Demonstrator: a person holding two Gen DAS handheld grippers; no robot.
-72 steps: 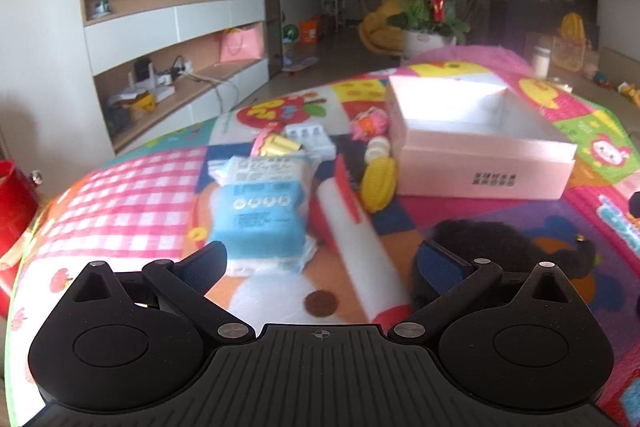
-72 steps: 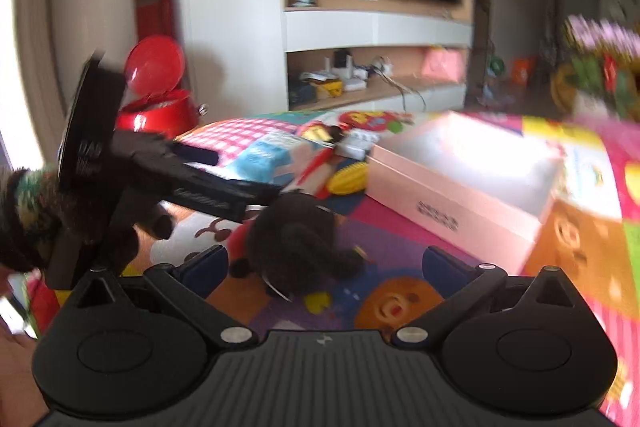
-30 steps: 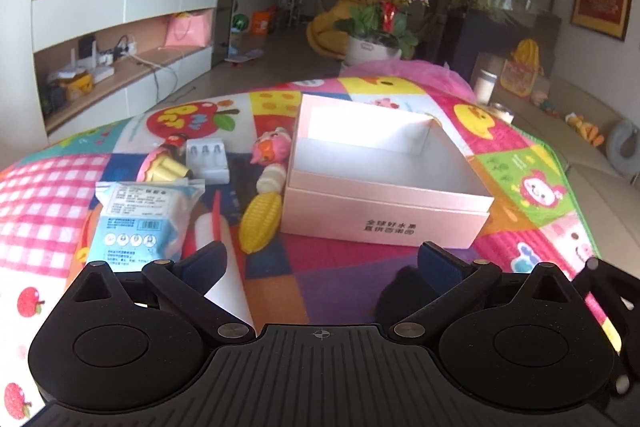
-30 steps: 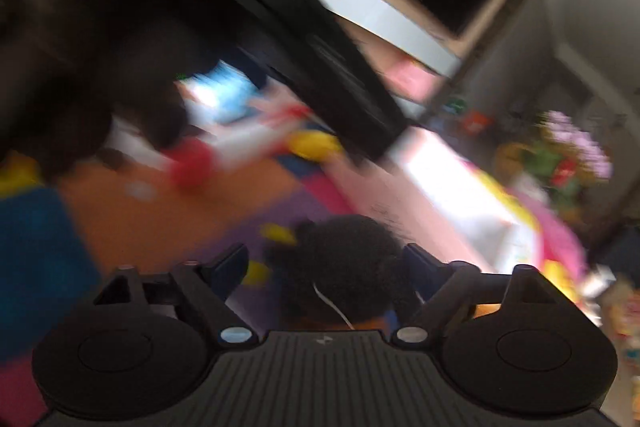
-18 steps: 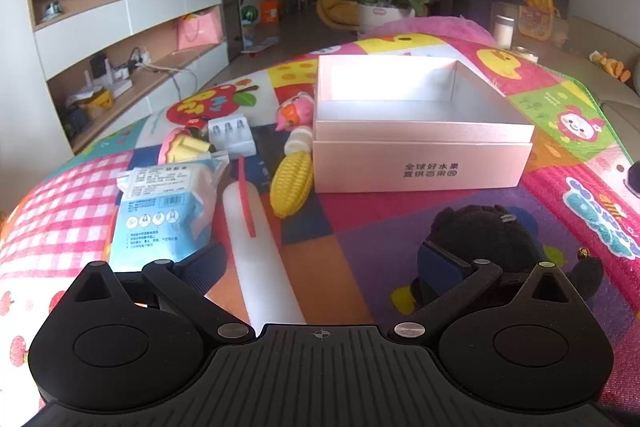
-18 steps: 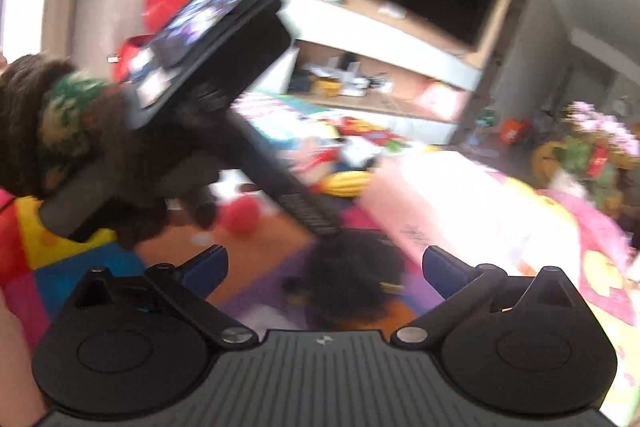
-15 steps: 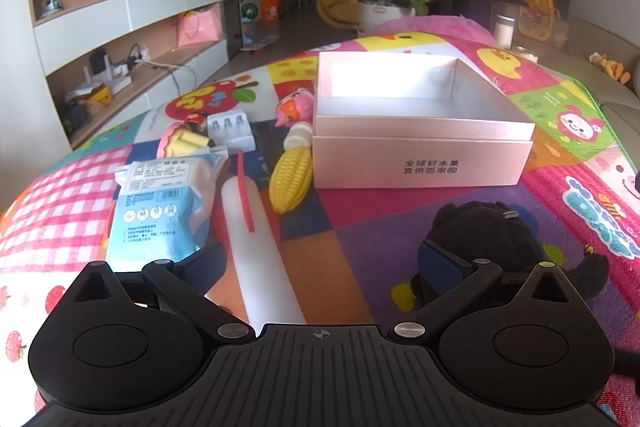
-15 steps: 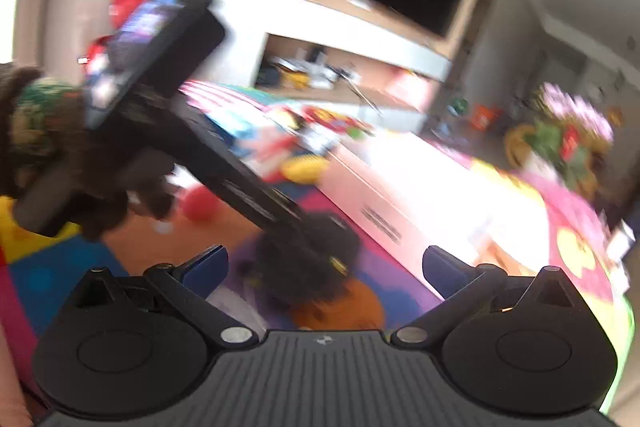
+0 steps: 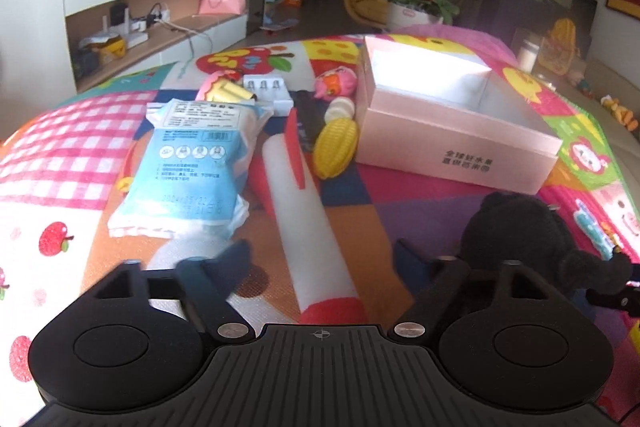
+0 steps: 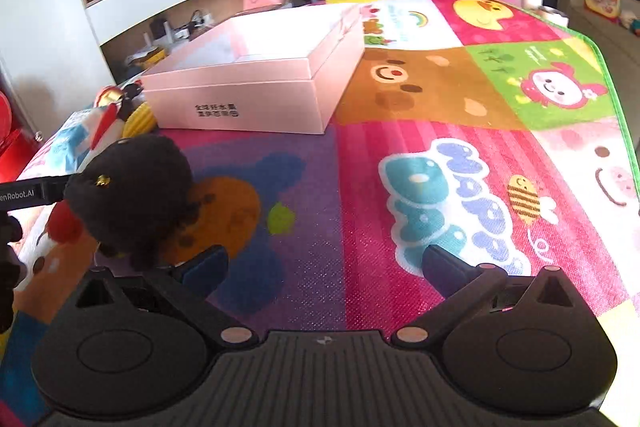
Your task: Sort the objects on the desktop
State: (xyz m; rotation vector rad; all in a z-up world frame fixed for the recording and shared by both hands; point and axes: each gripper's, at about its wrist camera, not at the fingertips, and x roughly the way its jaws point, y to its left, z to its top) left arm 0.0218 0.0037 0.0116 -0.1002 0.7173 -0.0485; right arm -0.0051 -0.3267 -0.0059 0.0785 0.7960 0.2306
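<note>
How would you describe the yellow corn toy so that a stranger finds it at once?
Find the open pink box on the colourful mat. The corn toy lies against the box's left front corner, right of the white foam roll. It alone is yellow and ribbed.

Bare mat right of the pink box; toys crowd its left.
</note>
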